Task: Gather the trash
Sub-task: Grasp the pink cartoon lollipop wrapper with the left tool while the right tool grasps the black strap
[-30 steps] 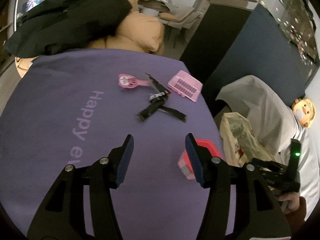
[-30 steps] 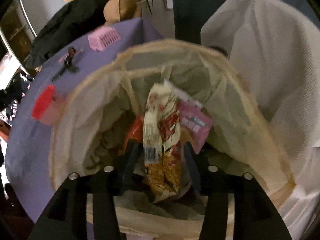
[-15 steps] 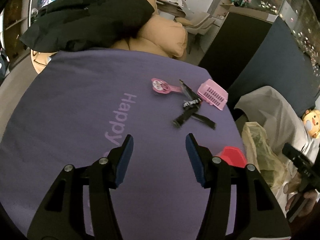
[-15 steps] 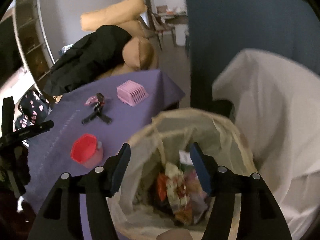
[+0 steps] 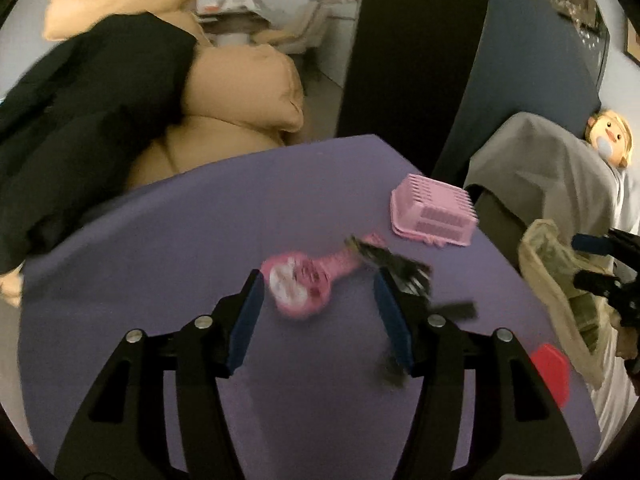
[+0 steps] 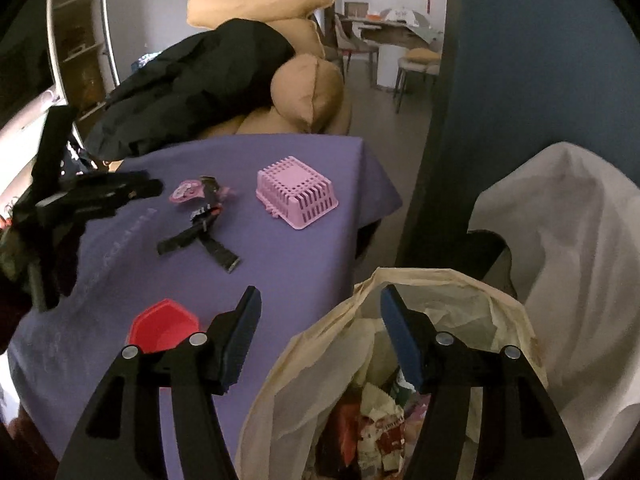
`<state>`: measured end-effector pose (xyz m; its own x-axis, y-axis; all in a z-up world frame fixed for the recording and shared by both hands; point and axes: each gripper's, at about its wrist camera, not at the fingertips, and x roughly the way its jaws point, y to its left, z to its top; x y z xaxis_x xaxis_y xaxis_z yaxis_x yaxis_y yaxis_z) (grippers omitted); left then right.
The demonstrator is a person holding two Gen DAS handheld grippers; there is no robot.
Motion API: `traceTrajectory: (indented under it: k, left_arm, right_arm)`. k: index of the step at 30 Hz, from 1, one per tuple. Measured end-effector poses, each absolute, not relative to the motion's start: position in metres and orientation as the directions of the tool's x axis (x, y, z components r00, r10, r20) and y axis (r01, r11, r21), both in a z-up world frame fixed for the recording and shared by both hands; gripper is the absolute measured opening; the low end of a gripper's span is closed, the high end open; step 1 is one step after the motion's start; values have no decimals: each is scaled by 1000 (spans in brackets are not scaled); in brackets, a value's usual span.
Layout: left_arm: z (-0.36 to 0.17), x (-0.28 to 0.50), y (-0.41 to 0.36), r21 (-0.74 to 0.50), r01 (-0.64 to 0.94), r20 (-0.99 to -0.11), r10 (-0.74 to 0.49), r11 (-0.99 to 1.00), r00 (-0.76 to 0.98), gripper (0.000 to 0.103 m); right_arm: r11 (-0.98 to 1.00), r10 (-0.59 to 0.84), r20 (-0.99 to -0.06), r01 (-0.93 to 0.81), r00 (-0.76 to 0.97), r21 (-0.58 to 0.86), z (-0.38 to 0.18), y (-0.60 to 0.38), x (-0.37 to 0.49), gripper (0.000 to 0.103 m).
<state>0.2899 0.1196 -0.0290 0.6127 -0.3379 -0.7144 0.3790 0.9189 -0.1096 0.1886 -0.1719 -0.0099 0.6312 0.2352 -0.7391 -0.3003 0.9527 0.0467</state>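
Having dropped the snack packet into the bag (image 6: 400, 360), your right claw (image 6: 318, 330) has lifted out, spread and empty; your left claw (image 5: 318, 312), also spread, has advanced toward the black wrappers (image 5: 394, 266) on the tabletop (image 5: 160, 280).

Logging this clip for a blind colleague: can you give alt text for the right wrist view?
The open, empty right gripper hovers over the rim of a trash bag holding wrappers, beside a purple table. On it lie a pink basket, black wrapper strips and a red-lidded container.
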Motion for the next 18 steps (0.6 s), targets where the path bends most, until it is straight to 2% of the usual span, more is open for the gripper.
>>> traceTrajectory:
  k: [6,10,12,14,15,18]
  left_arm:
    - [-58,340,123,-111,314,-779,-279,943,561,55]
    - [-63,342,130,-226,262,-777,-336,938,532,52]
    - [-62,335,131,-250,251,-772,-348,935,532,38]
    - [-60,327,128,-226,264,-775,-337,938,534,34]
    - [-60,321,126,-203,273,-776,-324,940,540,26]
    - [-57,305,134,-170,284,-783,-304,944,542,23]
  right_arm:
    - [952,245,-765,-298,596,73,-19,-168,210,59]
    - [958,256,-770,-262,585,119,-23,-163,223,59]
    - [957,268,-776,-249,571,147,-26,-157,229,59]
    - [956,274,-780,-248,563,157,-26,-149,233,59]
    - [954,276,-785,-256,555,154,-26,-140,235,59]
    - [948,277,-800,-287,533,136,-26,-116,238,59]
